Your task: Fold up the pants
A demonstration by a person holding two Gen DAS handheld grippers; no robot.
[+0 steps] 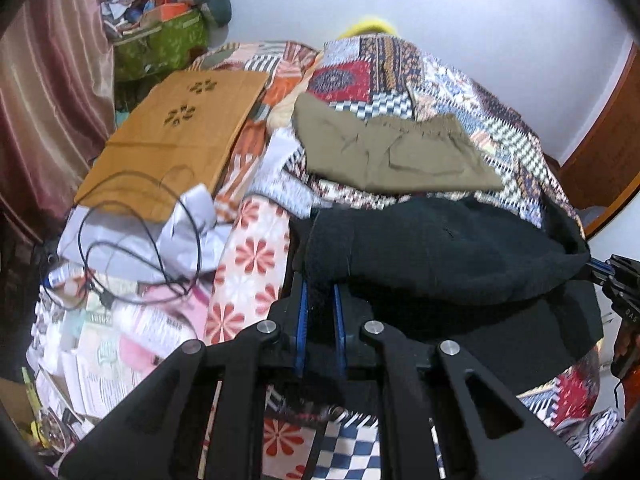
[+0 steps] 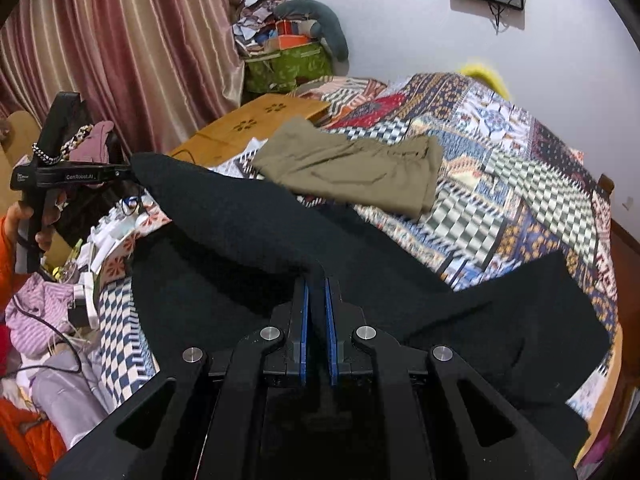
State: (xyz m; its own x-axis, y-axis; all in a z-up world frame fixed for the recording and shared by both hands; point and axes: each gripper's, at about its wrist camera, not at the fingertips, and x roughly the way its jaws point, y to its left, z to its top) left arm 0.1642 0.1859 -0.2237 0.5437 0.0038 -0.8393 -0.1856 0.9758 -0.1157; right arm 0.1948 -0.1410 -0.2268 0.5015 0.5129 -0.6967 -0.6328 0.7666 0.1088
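Observation:
Black pants (image 1: 440, 248) (image 2: 248, 232) hang stretched between both grippers above a patchwork bedspread (image 1: 500, 120) (image 2: 520, 184). My left gripper (image 1: 320, 292) is shut on one black edge, the cloth pinched between its blue pads. In the right wrist view the left gripper (image 2: 132, 170) holds the far left corner, a hand gripping its handle. My right gripper (image 2: 316, 284) is shut on another edge of the black pants. The right gripper (image 1: 596, 272) shows at the right edge of the left wrist view, at the pants' other end. Part of the black cloth lies on the bed.
Folded olive-green pants (image 1: 392, 152) (image 2: 352, 168) lie further back on the bed. A brown cardboard sheet (image 1: 176, 136) (image 2: 256, 120), a black cable (image 1: 140, 240), papers and packets (image 1: 120, 320) crowd the left side. A curtain (image 2: 120, 48) and a green bag (image 2: 288, 64) stand behind.

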